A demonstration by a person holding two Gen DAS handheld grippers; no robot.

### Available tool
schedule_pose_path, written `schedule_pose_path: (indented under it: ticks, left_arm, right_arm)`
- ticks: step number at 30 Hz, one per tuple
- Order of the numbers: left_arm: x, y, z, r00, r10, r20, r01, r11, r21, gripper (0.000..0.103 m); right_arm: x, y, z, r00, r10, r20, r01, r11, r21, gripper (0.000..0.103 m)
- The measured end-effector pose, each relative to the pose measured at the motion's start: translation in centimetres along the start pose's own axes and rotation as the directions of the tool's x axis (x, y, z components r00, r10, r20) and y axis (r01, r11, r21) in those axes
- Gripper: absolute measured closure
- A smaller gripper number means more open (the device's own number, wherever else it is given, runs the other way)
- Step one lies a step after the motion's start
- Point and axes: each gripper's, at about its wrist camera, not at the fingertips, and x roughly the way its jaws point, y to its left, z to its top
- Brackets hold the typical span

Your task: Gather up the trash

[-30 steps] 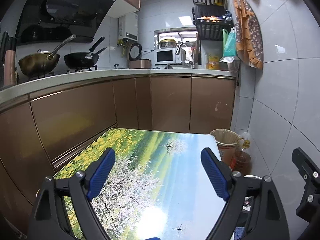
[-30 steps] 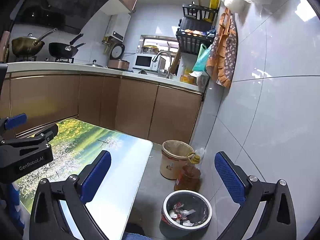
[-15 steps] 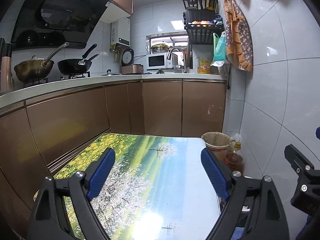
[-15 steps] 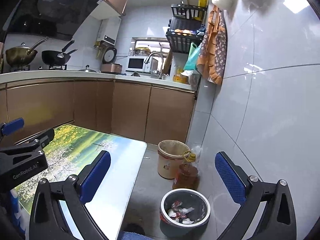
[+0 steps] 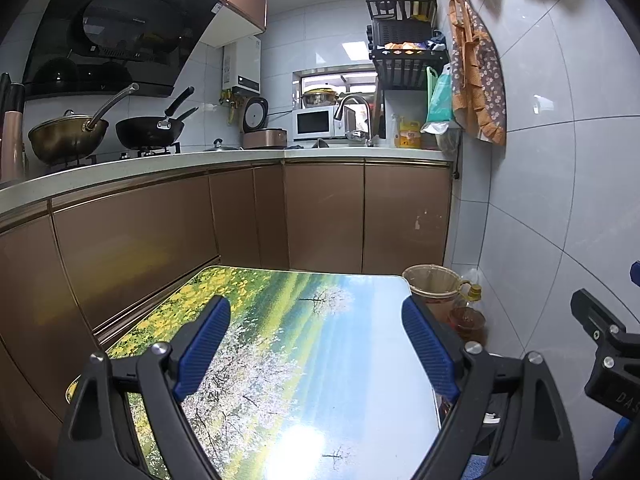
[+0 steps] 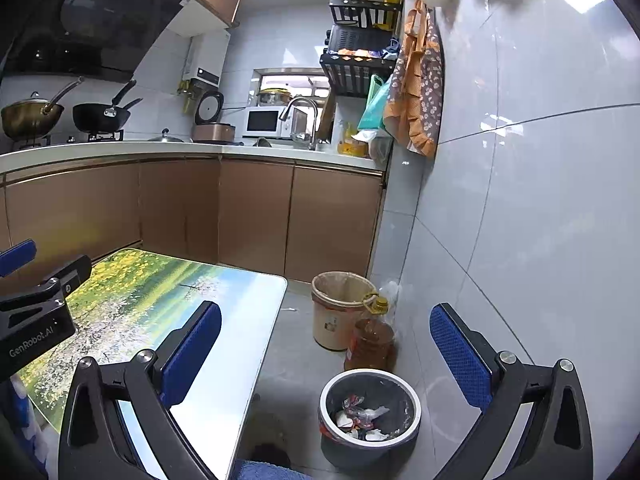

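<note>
A round grey trash bin with a white rim stands on the floor by the table's right side; crumpled wrappers and paper lie inside it. My right gripper is open and empty, held high above the bin and the table edge. My left gripper is open and empty above the landscape-print table. No loose trash shows on the table top. The right gripper's body shows at the right edge of the left wrist view.
A beige bucket and an amber oil bottle stand on the floor beside the bin, against the tiled wall. Brown cabinets and a counter with woks, microwave and sink run behind the table.
Both grippers have risen and tilted slightly, so the table, the bin and the bucket sit lower in view. Both stay open and empty.
</note>
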Motion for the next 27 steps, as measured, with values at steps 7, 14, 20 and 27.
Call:
schedule_pose_path:
  ticks: [7, 14, 20, 27]
  left_arm:
    - [0.2, 0.1, -0.1, 1.000, -0.003, -0.009, 0.003, 1.000, -0.003, 0.016]
    - [0.8, 0.1, -0.2, 0.999, -0.011, -0.034, 0.012, 1.000, 0.002, 0.016]
    - [1.3, 0.2, -0.5, 0.998, -0.008, -0.056, 0.008, 1.000, 0.004, 0.016]
    - [1.7, -0.3, -0.8, 0.997, 0.010, -0.071, -0.009, 1.000, 0.016, 0.016]
  right_arm:
    - [0.4, -0.4, -0.1, 1.000, -0.005, -0.010, 0.005, 1.000, 0.009, 0.001]
    - [0.9, -0.8, -0.3, 1.000, -0.010, -0.020, 0.010, 1.000, 0.020, 0.001]
    - [1.1, -1.2, -0.4, 0.999, -0.019, -0.029, 0.020, 0.999, 0.032, 0.001]
    - [1.5, -1.6, -0.6, 0.999, -0.028, -0.041, 0.030, 0.999, 0.042, 0.001]
